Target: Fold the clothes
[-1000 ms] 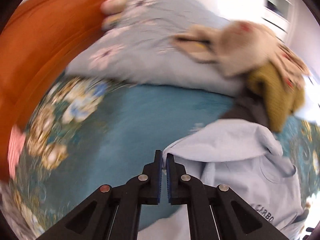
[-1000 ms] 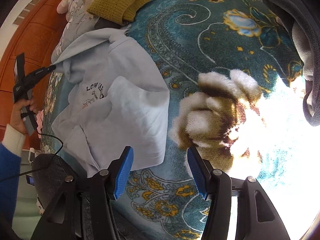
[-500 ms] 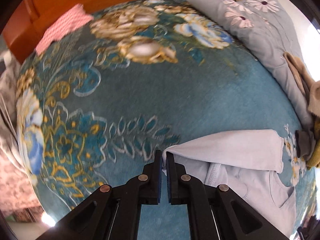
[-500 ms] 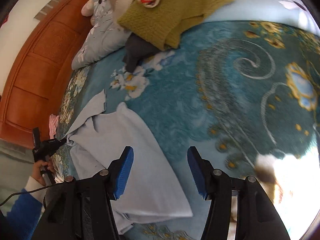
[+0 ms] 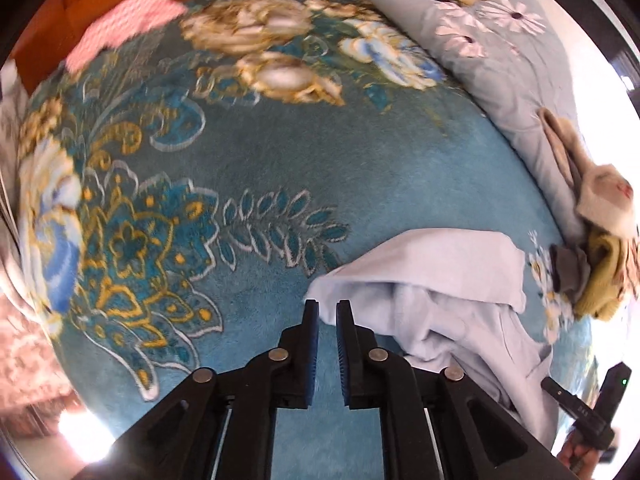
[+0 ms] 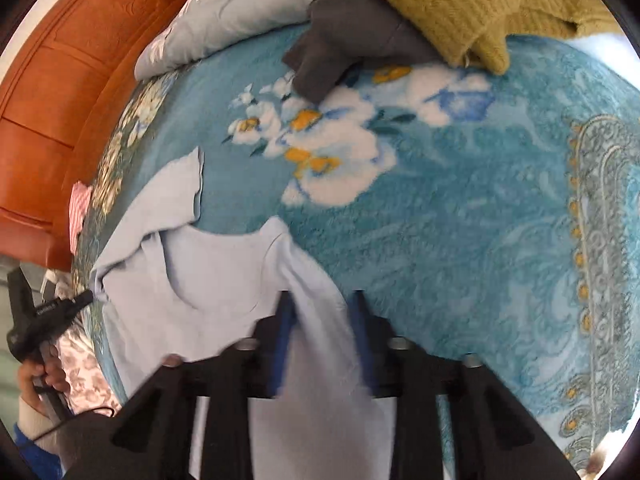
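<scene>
change: left tool (image 5: 327,307) was clamped on the sleeve tip of the pale blue sweatshirt (image 5: 452,280) half a second ago; jaws have now parted a narrow gap and the cloth is out of them. Sleeve edge lies just ahead and to the right of the tips, on the blanket.
change, right side: right tool (image 6: 320,300) has come down over the garment; earlier it hovered with blanket between the pads, now the sweatshirt (image 6: 208,280) fabric runs between them.
meaning: judgement – the sleeve spread-out looks finished on the left, right side is about to take its grip. Garment is being laid flat; no fold made yet.
left tool: slightly apart, empty, not touching cloth as far as I can tell.
right tool: wide apart, straddling a ridge of fabric near the shoulder; not closed on it. Image is motion-blurred, so contact with the pads is unclear.
garment position: on the teal floral blanket (image 6: 460,208) of the bed, collar up, one sleeve out toward the headboard (image 6: 60,80).
nearby: mustard knit (image 6: 460,0) and dark grey garment (image 6: 352,40) piled well apart, by the floral pillow (image 5: 500,48).
</scene>
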A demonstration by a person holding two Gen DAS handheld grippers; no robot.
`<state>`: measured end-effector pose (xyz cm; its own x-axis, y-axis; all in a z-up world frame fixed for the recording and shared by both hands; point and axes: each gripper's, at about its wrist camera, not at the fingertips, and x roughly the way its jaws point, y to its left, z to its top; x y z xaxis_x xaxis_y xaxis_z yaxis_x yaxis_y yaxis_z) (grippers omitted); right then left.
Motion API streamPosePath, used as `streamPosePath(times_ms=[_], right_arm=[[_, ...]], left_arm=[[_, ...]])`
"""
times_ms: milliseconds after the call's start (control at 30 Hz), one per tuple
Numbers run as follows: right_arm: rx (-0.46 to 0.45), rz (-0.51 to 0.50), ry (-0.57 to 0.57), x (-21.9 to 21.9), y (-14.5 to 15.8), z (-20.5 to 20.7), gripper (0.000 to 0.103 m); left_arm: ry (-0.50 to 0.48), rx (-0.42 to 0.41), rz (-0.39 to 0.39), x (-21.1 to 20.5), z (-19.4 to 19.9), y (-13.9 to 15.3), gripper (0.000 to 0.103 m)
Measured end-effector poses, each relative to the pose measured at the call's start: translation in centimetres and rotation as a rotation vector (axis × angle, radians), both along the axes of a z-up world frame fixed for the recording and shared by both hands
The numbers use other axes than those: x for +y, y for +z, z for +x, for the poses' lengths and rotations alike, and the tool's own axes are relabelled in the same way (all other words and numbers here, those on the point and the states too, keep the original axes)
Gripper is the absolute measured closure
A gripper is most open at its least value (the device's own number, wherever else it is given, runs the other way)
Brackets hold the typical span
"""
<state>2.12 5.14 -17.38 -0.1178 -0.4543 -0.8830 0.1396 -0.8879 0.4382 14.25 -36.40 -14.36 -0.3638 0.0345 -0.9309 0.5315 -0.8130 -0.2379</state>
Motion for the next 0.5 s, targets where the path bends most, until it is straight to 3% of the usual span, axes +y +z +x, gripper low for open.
streamPosePath(times_ms=[33,167,267,433,500], right_arm=[[-0.004,-0.012,0.005,0.0,-0.1,0.2,0.095],[-0.003,-0.063,0.036,0.0,0.3,2.4,0.097],[0.056,-0.063,-0.043,1.7,1.9,4.1,0.097],[0.094,-0.024,-0.109,3.6,3.2,6.2,0.097],[0.082,-0.038,-0.1,3.7,3.2,6.8,0.097]], left_arm=[[-0.025,0.005,-0.025,0.5,-0.3,0.5,0.087],[-0.178,0.006,-0.135,4.1,-2.5,1.9,0.068],[-0.337,-0.013,-0.233,7.8,-5.0,1.7,0.06],[-0.626,-0.078,-0.401,15.2,-8.1,-0.4,0.057],[-0.718,-0.111,-0.517,17.6,-9.2,-1.8,0.057]])
